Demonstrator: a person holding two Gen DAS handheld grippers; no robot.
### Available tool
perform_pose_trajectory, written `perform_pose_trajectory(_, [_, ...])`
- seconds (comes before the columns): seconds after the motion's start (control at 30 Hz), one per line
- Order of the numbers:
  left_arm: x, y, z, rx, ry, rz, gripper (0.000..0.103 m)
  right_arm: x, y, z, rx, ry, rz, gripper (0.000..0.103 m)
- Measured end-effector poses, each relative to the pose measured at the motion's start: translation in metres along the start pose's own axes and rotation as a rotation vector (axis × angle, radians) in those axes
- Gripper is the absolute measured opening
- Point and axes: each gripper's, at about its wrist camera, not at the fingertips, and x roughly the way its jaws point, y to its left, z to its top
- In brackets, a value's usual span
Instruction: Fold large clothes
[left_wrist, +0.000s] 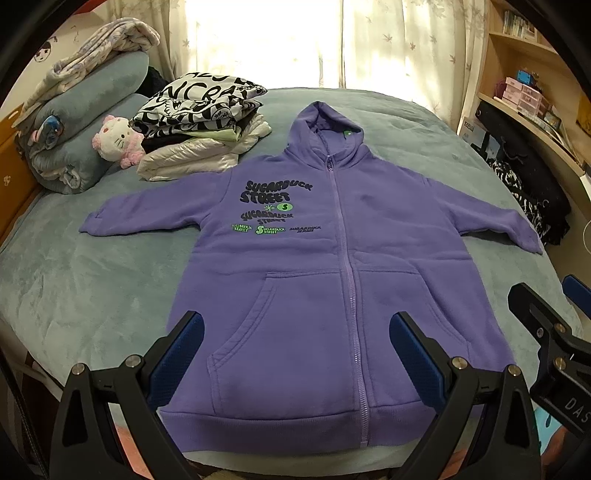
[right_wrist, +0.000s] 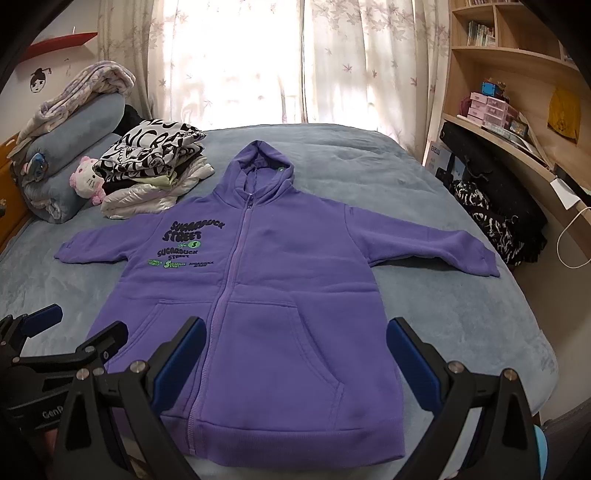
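Purple hoodie lies flat on the bed, front up, zipped closed, hood pointing toward the curtains, hem at the near edge of the bed. Both sleeves spread out to the sides, cuffs resting on the blue-grey cover. Chest print sits on the side toward the pile of clothes.

Left gripper: fingers spread wide, nothing between them, hovering over the lower part of the hoodie around the pocket and zipper. Blue pads face inward. Can't tell whether the tips touch the fabric.

Right gripper: fingers also wide apart, empty, above the lower part of the hoodie on the pocket side away from the print. In the left wrist view it shows at the right edge, just beside the left gripper.

Pile of folded clothes sits on the bed near the sleeve on the print side, black-and-white printed item on top, white items under it. A pink-and-white plush toy leans just beside the pile, against rolled blue blankets. Wooden shelves stand along the other side of the bed, dark clothing heaped below them.
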Motion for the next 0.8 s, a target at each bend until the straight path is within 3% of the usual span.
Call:
perform_pose_trajectory(0.17, [-0.003, -0.004, 0.002, -0.003, -0.014, -0.02, 0.1, -0.004, -0.006, 0.003, -0.001, -0.013, 0.001, 0.099])
perform_pose_trajectory(0.8, [-0.01, -0.028, 0.016, 0.064, -0.07, 0.014, 0.1, -0.004, -0.018, 0.009, 0.009, -0.028, 0.014, 0.099])
